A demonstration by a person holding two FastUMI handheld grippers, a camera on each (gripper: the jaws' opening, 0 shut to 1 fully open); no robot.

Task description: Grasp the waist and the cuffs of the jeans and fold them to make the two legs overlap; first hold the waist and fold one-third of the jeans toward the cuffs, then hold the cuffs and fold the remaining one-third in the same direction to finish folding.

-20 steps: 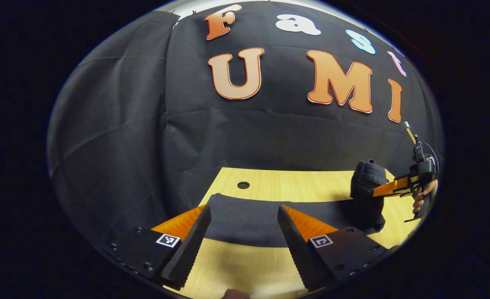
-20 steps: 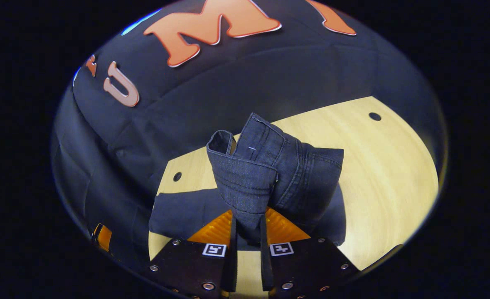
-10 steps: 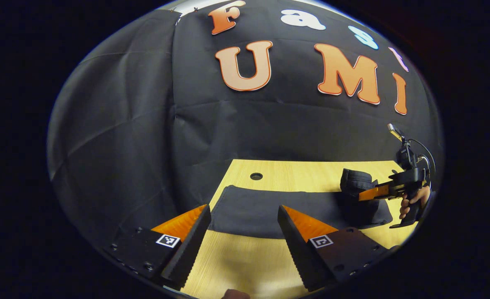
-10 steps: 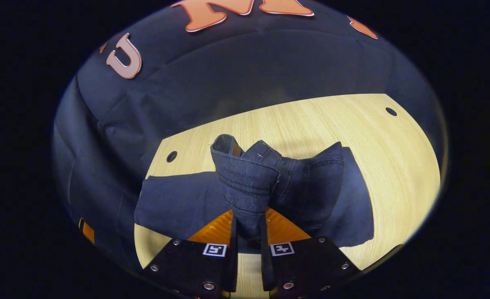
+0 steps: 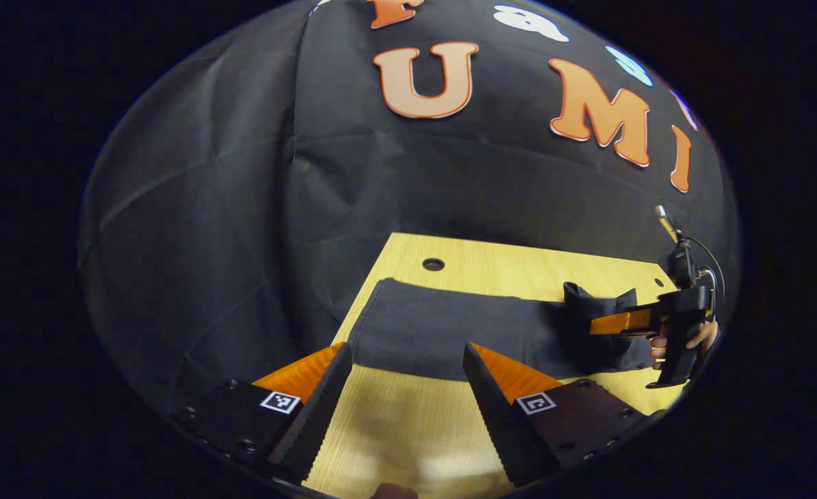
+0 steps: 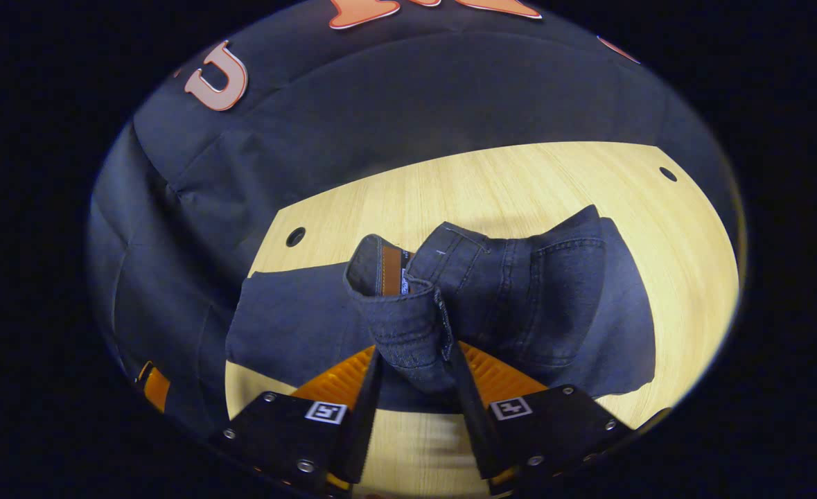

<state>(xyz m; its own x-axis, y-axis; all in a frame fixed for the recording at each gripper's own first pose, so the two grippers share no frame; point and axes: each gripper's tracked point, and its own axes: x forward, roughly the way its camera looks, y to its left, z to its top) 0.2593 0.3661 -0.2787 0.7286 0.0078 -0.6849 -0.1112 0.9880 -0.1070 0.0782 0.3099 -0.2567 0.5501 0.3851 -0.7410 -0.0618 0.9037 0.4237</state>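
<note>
Right gripper (image 6: pixel 414 388) has its two fingers pressed against a bunched fold of the waistband of the dark blue denim jeans (image 6: pixel 297 333), the jaws a little way apart with the cloth wedged between them. From that pinch the waist (image 6: pixel 512 277) of the jeans rises in a crumpled hump, a brown patch showing inside the band, and it rests on the flat legs beneath. The legs lie along the pale wooden counter (image 6: pixel 519 180), reaching toward the black cloth wall (image 6: pixel 380 104); a round hole (image 6: pixel 296 236) in the counter sits just beyond the cuff end.

In the left gripper view the left gripper (image 5: pixel 408 378) hangs wide open and empty above bare counter (image 5: pixel 394 430), near the closer edge of the jeans (image 5: pixel 450 326) and not touching them. Farther off at right, a hand (image 5: pixel 692 339) holds the right gripper (image 5: pixel 605 324) at the waist hump.
</note>
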